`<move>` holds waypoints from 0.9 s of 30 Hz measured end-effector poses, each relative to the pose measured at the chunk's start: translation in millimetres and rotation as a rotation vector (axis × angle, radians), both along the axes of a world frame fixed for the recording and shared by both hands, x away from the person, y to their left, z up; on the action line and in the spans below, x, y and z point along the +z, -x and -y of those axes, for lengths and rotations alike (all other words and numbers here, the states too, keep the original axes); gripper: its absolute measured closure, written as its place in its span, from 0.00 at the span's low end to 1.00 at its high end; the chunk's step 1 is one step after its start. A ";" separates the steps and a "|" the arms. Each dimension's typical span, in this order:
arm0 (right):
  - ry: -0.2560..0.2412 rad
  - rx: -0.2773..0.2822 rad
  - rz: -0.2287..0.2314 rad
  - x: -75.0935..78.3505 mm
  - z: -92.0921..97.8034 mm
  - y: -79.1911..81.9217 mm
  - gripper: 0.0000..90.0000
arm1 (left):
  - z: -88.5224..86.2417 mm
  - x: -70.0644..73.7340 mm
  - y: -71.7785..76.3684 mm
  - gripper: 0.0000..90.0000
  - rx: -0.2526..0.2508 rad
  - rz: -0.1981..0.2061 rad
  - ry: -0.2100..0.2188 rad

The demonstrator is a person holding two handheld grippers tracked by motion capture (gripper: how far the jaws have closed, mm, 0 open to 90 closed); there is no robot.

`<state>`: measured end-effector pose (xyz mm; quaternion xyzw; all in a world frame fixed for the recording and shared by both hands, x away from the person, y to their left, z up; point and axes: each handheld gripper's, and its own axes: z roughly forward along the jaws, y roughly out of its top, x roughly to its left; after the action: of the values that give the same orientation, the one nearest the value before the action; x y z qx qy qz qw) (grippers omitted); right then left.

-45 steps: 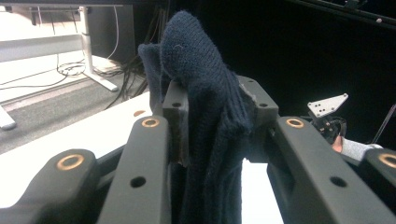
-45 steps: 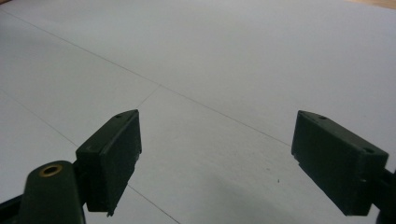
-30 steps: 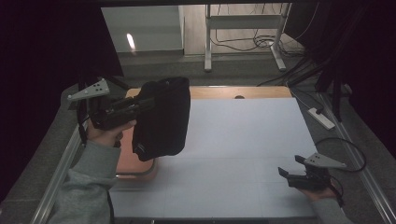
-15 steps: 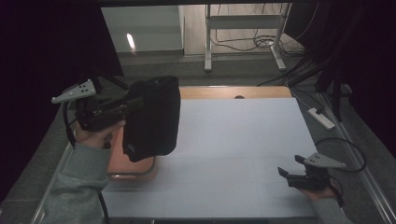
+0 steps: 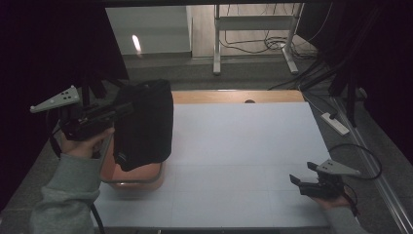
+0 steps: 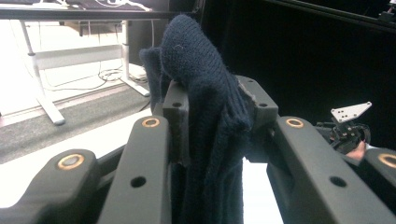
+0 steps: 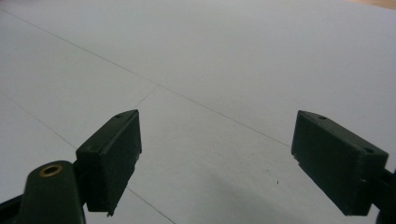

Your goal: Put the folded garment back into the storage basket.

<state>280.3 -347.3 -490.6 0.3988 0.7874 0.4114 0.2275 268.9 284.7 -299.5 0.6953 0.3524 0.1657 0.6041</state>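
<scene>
Your left gripper (image 5: 127, 108) is lifted above the left edge of the white worktop (image 5: 243, 146), and its jaws are closed tightly on a dark navy knitted garment (image 5: 144, 124). In the left gripper view the wool (image 6: 205, 116) is bunched between the two black jaws and rises above them. The garment hangs down freely over an orange plastic basin (image 5: 131, 176) that stands at the left edge of the worktop; I cannot tell if the lower hem touches it. A small pale label near the hem is too small to read. Your right gripper (image 5: 295, 182) rests low at the near right corner, with the jaws wide apart and nothing between them.
</scene>
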 end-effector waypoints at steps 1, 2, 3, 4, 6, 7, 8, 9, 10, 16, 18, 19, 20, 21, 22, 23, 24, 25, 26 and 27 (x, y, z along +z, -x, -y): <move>0.000 0.000 0.000 -0.1 -0.1 -0.1 0.19 | -2.5 -0.3 0.9 0.75 0.003 -0.001 -0.002; 0.001 -0.001 0.000 -0.2 -0.2 -0.2 0.19 | -4.3 -0.6 1.7 0.75 0.005 -0.003 -0.001; 0.002 -0.001 0.000 -0.1 -0.3 -0.2 0.19 | -6.0 -0.9 2.5 0.75 0.007 -0.002 -0.003; 0.003 0.000 -0.001 -0.2 -0.3 -0.2 0.19 | -7.3 -1.1 3.2 0.75 0.008 -0.001 -0.006; 0.003 0.000 -0.001 -0.2 -0.3 -0.3 0.19 | -10.4 -1.9 4.8 0.75 0.013 -0.002 -0.005; 0.004 0.000 -0.001 -0.2 -0.3 -0.3 0.19 | -11.3 -2.1 5.3 0.75 0.014 -0.004 -0.005; 0.004 0.000 -0.001 -0.3 -0.3 -0.4 0.19 | -12.4 -2.6 5.8 0.75 0.016 -0.006 -0.005; 0.004 0.000 -0.001 -0.3 -0.4 -0.5 0.19 | -13.4 -3.1 6.3 0.75 0.018 -0.008 -0.006; 0.004 0.000 -0.001 -0.4 -0.4 -0.5 0.19 | -14.3 -3.7 6.8 0.75 0.019 -0.011 -0.006; 0.004 -0.001 -0.001 -0.5 -0.5 -0.6 0.19 | -20.0 -12.3 8.1 0.75 0.027 -0.029 -0.009; 0.005 0.001 -0.001 -0.5 -0.6 -0.6 0.19 | -21.2 -15.6 7.8 0.75 0.027 -0.037 -0.014; 0.006 0.001 -0.001 -0.5 -0.6 -0.6 0.19 | -22.2 -18.0 7.6 0.75 0.028 -0.042 -0.014; 0.005 0.000 -0.001 -0.6 -0.7 -0.5 0.19 | -23.0 -19.9 7.3 0.75 0.028 -0.045 -0.013; 0.004 -0.001 -0.002 -0.6 -0.7 -0.5 0.19 | -24.0 -21.8 7.0 0.75 0.028 -0.049 -0.014; 0.005 -0.001 -0.002 -0.7 -0.7 -0.6 0.19 | -24.8 -23.6 6.7 0.75 0.030 -0.053 -0.014; 0.005 -0.002 -0.003 -0.8 -0.7 -0.6 0.19 | -25.5 -25.1 6.5 0.75 0.031 -0.056 -0.014; 0.005 -0.002 -0.003 -0.8 -0.8 -0.6 0.19 | -26.6 -27.3 6.1 0.75 0.032 -0.062 -0.013; 0.006 -0.001 -0.003 -0.8 -0.8 -0.6 0.19 | -27.5 -29.4 5.8 0.75 0.034 -0.066 -0.014; 0.006 -0.001 -0.003 -0.8 -0.8 -0.6 0.19 | -27.8 -30.3 5.7 0.75 0.035 -0.067 -0.014; 0.007 -0.001 -0.003 -0.8 -0.8 -0.6 0.19 | -28.4 -32.0 5.4 0.75 0.035 -0.072 -0.013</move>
<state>280.9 -346.5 -491.4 0.3991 0.7889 0.4080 0.2278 263.5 313.1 -331.5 0.6985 0.3850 0.1533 0.5834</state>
